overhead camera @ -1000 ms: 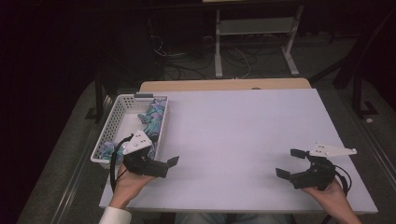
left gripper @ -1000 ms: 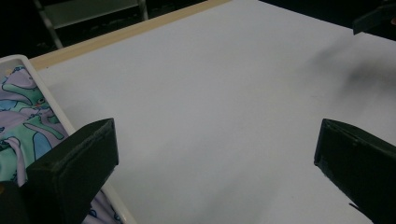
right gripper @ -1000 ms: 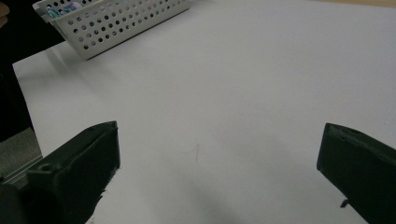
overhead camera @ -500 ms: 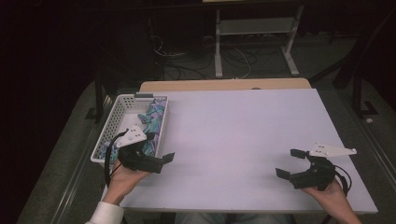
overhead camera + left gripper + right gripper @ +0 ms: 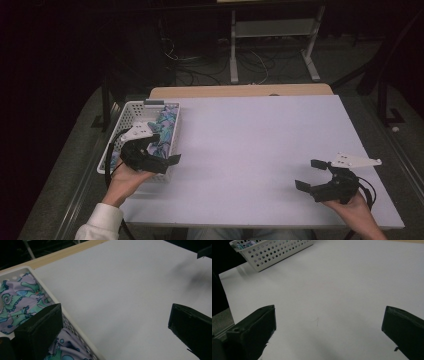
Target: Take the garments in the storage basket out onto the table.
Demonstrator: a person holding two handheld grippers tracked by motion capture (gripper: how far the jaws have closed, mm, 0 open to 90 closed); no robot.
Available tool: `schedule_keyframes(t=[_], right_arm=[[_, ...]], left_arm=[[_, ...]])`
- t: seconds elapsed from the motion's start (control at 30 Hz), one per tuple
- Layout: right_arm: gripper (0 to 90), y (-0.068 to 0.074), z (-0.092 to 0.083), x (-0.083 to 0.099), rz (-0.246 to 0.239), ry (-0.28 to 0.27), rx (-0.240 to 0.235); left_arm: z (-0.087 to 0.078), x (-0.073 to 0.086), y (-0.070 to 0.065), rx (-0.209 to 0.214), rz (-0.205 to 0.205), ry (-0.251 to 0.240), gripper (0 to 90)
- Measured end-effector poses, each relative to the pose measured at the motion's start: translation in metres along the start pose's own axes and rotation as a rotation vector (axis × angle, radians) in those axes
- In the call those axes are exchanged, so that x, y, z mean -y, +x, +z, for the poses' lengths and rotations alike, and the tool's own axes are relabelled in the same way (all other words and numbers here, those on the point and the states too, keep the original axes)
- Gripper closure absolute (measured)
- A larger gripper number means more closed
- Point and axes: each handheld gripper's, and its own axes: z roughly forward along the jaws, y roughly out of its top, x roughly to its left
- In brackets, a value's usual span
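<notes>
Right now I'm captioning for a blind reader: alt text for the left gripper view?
Two open black fingers straddle the rim of a white perforated basket holding octopus-print cloth; a bare white table stretches ahead.

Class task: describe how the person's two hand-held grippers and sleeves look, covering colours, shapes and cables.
The left gripper and right gripper are black, each with two blocky black jaws, a pale three-cornered plate on top and a black trailing cable. The left forearm wears a white sleeve with a cuff.
</notes>
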Motion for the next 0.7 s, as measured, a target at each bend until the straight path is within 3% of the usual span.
schedule_keyframes(t=[0.1,0.4,0.7], right_arm=[[0.0,0.0,0.001,0.0,0.001,0.003,0.0],[0.0,-0.001,0.0,0.0,0.005,-0.003,-0.001],[0.0,-0.001,0.0,0.0,0.007,-0.001,-0.001]], left_arm=[[-0.002,-0.004,0.005,0.004,-0.015,0.019,0.0],[0.0,-0.008,0.027,0.046,-0.133,0.104,0.0],[0.001,-0.007,0.043,0.02,-0.156,0.17,0.0]])
